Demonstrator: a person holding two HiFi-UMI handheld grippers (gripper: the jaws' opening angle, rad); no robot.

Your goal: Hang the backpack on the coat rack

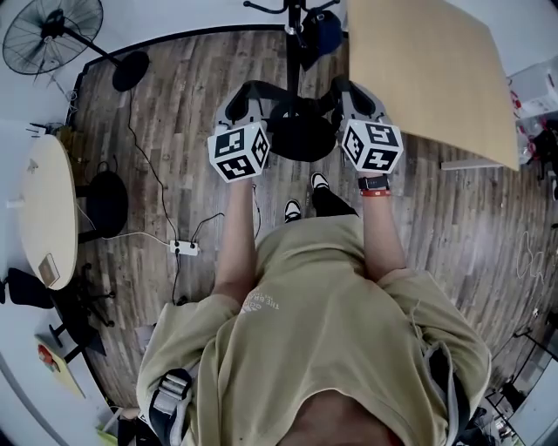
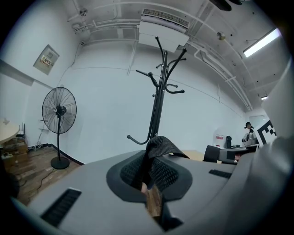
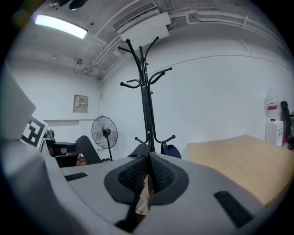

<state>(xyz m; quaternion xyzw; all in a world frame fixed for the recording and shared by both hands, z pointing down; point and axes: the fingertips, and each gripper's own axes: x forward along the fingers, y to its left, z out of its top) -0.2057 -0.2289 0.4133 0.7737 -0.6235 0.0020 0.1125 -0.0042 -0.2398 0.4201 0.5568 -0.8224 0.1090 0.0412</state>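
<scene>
I hold a black backpack (image 1: 301, 137) in the air between both grippers, over the wooden floor. My left gripper (image 1: 243, 97) is shut on a black webbing strap (image 2: 161, 146) that arches up out of its jaws. The right gripper (image 1: 358, 94) is shut on another black strap (image 3: 139, 151). Straight ahead stands the black coat rack (image 1: 294, 19), a tall pole with curved hooks at the top (image 2: 159, 87) (image 3: 145, 89). A dark blue bag (image 3: 171, 151) hangs on one of its low hooks (image 1: 327, 31).
A light wooden table (image 1: 427, 70) stands to the right of the rack. At the far left stands a pedestal fan (image 1: 51, 39). A round table (image 1: 42, 209), a black stool (image 1: 107, 202) and a power strip (image 1: 185, 248) with cables are on the left. Another person (image 2: 248, 132) sits far off.
</scene>
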